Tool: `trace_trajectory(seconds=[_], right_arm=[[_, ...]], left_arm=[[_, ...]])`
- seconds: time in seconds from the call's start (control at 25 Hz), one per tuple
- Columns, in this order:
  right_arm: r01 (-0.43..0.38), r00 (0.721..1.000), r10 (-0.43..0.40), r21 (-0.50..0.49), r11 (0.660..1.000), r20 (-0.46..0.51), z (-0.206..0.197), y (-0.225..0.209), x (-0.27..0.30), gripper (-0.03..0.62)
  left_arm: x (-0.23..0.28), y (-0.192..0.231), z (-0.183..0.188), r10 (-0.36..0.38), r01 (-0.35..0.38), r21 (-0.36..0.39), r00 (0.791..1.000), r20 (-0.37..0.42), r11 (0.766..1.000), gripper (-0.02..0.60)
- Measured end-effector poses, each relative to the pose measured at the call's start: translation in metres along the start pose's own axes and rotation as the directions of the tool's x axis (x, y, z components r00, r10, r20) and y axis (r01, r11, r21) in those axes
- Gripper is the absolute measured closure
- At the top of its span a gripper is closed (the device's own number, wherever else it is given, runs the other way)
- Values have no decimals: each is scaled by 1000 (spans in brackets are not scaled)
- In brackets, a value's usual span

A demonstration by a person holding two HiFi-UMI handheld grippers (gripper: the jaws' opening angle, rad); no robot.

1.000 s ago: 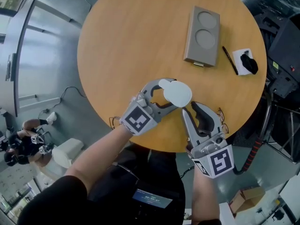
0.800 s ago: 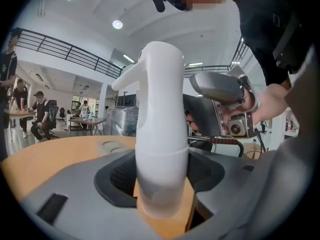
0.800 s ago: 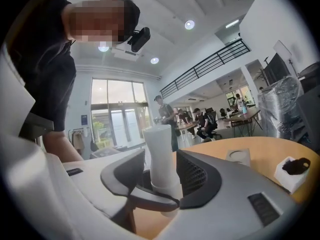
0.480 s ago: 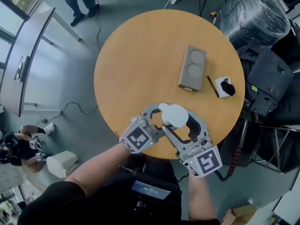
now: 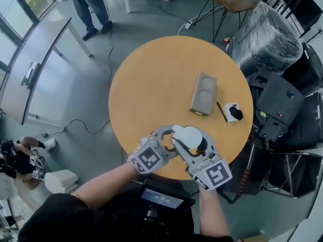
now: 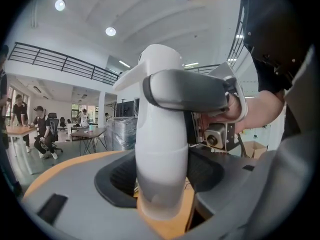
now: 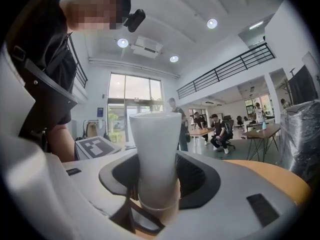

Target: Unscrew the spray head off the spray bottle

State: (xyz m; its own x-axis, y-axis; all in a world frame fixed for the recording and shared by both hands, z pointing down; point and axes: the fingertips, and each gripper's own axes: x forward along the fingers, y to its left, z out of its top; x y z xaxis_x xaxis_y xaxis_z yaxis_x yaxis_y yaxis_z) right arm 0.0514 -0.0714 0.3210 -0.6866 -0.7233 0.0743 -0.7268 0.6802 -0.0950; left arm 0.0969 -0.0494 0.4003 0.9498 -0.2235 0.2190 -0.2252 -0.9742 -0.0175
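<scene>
A white spray bottle (image 5: 187, 136) stands upright near the front edge of the round wooden table (image 5: 151, 84). My left gripper (image 5: 176, 137) reaches in from the left and is shut on the bottle's body (image 6: 160, 149), with both dark pads against its sides. My right gripper (image 5: 192, 141) comes from the front right, and its jaws are closing round the spray head (image 7: 155, 154). The pads look to be touching the head on both sides. In the left gripper view one grey finger (image 6: 190, 91) of the right gripper crosses the bottle just under its top.
A grey oblong box (image 5: 203, 94) with two round recesses lies mid-table. Beside it are a black pen (image 5: 221, 112) and a white card with a black object (image 5: 233, 112). A plastic-wrapped bundle (image 5: 265, 39) and black cases stand right of the table. People stand and sit around.
My right gripper has moved from the table's front edge up to the bottle and set its jaws round the spray head. The head camera has pulled back. The left gripper keeps its hold.
</scene>
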Motion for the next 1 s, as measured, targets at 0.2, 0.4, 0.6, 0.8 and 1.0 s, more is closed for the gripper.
trace_trajectory(seconds=[0.2, 0.4, 0.6, 0.8, 1.0], right_arm=[[-67, 997, 67, -1, 998, 32, 14, 5, 3, 376], [-143, 989, 142, 27, 989, 33, 25, 11, 3, 376], [-220, 975, 219, 52, 974, 33, 32, 19, 5, 376], [-281, 960, 279, 57, 958, 35, 37, 29, 2, 376], [-392, 920, 389, 76, 917, 53, 43, 40, -9, 378]], left_arm=[[-8, 1, 10, -56, 56, 1, 998, 9, 998, 276], [-17, -1, 19, -120, 120, 8, 993, 11, 993, 276], [-27, -6, 25, -202, 203, -18, 979, 28, 979, 276], [-36, -15, 30, -290, 291, -34, 956, 39, 956, 276], [-42, -32, 37, -434, 437, -46, 899, 61, 898, 278]])
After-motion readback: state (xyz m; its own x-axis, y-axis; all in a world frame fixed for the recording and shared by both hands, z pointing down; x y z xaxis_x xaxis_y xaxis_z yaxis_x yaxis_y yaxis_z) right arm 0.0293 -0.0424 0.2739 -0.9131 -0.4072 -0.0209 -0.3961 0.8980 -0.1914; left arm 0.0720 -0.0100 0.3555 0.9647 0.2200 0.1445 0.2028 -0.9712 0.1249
